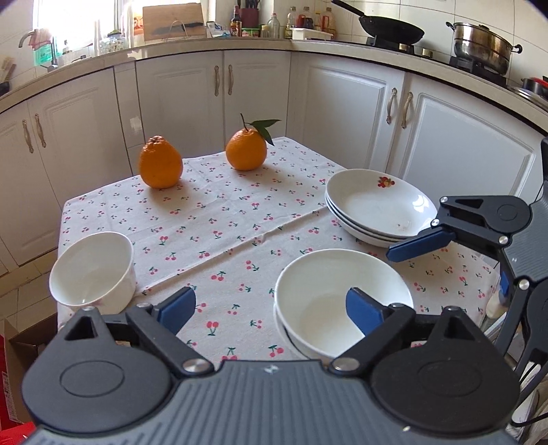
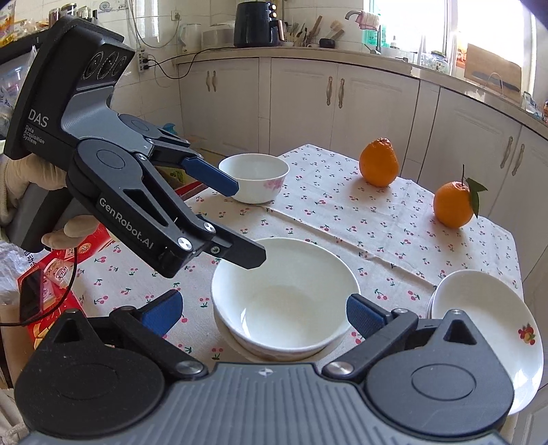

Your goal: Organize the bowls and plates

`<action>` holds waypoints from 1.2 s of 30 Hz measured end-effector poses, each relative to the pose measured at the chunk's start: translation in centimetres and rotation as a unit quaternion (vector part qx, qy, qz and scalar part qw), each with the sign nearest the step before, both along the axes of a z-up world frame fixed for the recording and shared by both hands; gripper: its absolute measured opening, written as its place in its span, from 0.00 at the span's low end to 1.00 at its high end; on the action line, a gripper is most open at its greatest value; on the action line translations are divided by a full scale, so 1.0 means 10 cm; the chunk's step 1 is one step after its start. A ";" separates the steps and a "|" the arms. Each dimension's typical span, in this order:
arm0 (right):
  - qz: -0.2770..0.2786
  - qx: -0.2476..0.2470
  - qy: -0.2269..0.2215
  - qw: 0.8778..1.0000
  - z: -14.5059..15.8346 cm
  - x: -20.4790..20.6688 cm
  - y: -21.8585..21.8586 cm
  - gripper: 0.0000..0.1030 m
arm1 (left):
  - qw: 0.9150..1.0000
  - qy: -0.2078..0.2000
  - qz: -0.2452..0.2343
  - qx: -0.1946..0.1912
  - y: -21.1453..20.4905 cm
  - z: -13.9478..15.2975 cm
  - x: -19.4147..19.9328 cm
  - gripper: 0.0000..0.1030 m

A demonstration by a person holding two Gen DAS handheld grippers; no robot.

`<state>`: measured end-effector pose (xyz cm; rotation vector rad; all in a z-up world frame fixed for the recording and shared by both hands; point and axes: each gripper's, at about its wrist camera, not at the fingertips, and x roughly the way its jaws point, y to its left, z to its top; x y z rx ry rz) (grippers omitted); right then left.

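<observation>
Bowls first: two white bowls sit nested as a stack (image 1: 339, 301) at the near edge of the table (image 1: 219, 219), which wears a cherry-print cloth. Stack of three shallow white plates (image 1: 376, 208) w/ a small fruit motif sits just beside the bowl stack, at the table's right side in the left wrist view. A single small bowl (image 1: 92, 274) w/ a pink flower print stands well apart at the table's left edge.

Left gripper (image 1: 270, 308) is spread wide, nothing clamped; its right blue pad overlaps the bowl stack's rim in the pic, contact can't be told. Right gripper (image 2: 263, 315) is also spread wide, empty, the bowl stack showing between its pads w/o being pressed. In the right wrist view the left gripper pokes in from the left, above the bowl stack, partly blocking the small bowl. A gloved hand (image 2: 30, 178) holds it.

Other stuff: two oranges (image 1: 160, 162) (image 1: 246, 149) at the far side of the table, one w/ stem and leaf. White cabinets (image 1: 253, 92) behind. On the counter: black wok (image 1: 392, 29), steel pot (image 1: 483, 44), bottles, cutting board w/ knife.

Writing on the left gripper: "DAS", "Data Acquisition System", "GenRobot.AI".
</observation>
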<state>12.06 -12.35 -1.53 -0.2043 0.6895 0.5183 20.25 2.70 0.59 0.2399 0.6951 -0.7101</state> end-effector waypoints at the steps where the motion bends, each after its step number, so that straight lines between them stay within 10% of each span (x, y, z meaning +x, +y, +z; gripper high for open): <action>1: 0.003 -0.005 -0.003 1.000 0.02 0.01 0.03 1.00 | 1.000 -0.003 0.005 -0.002 0.05 0.01 0.00 0.92; 13: 0.040 -0.043 -0.031 0.998 0.20 0.32 0.42 1.00 | 0.995 -0.018 0.094 -0.020 0.75 0.07 0.28 0.97; 36: 0.109 -0.088 0.008 0.990 0.04 1.52 0.95 1.00 | 0.994 0.008 0.106 -0.001 1.10 -0.32 1.46 0.97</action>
